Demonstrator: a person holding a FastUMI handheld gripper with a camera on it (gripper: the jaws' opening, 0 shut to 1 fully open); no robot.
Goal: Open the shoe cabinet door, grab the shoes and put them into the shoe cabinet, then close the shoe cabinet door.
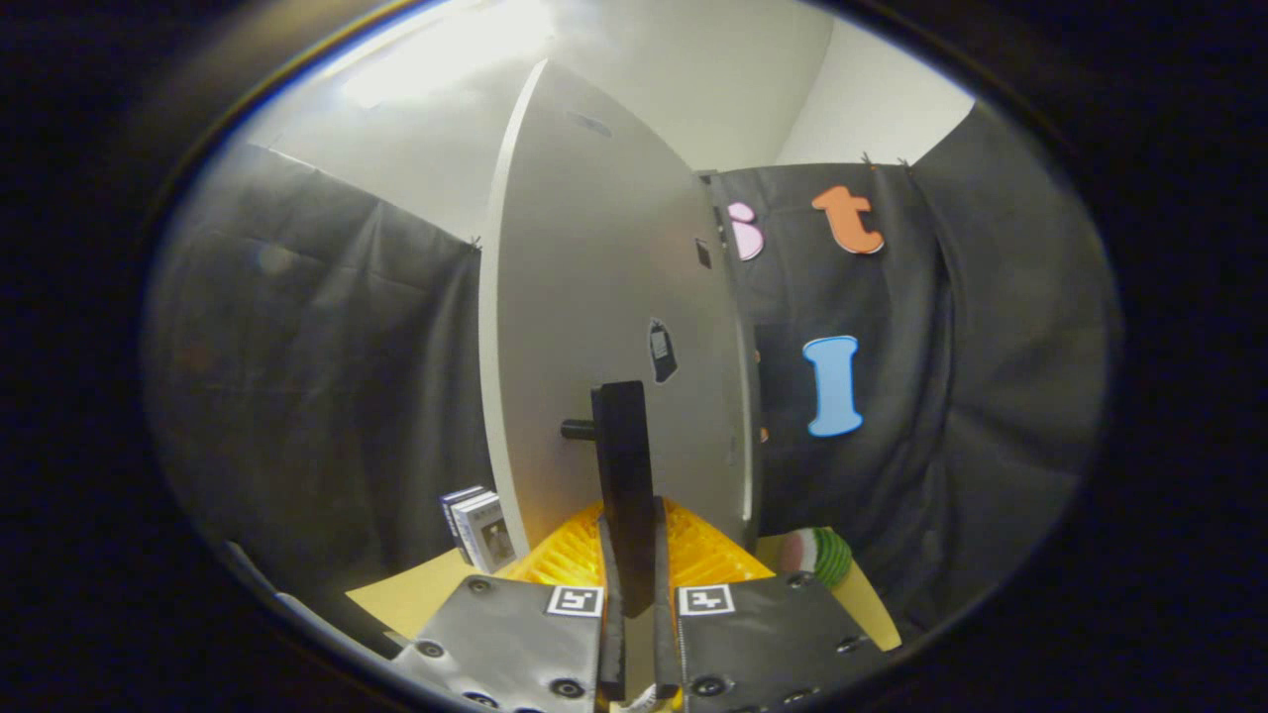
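Two fingers (612,594) of the tongs (634,604) are clamped on the black handle (624,475), which stands upright between them. The handle joins the white door (594,297) by a short peg at 9 o'clock from its top. The door is seen edge-on, rising to 12 o'clock beyond the fingers. A yellow ribbed mat (693,555) lies under the handle. Small boxes (477,525) stand on the tan worktop (416,594) at 10 o'clock of the fingertips; a striped round item (822,555) lies at 2 o'clock.
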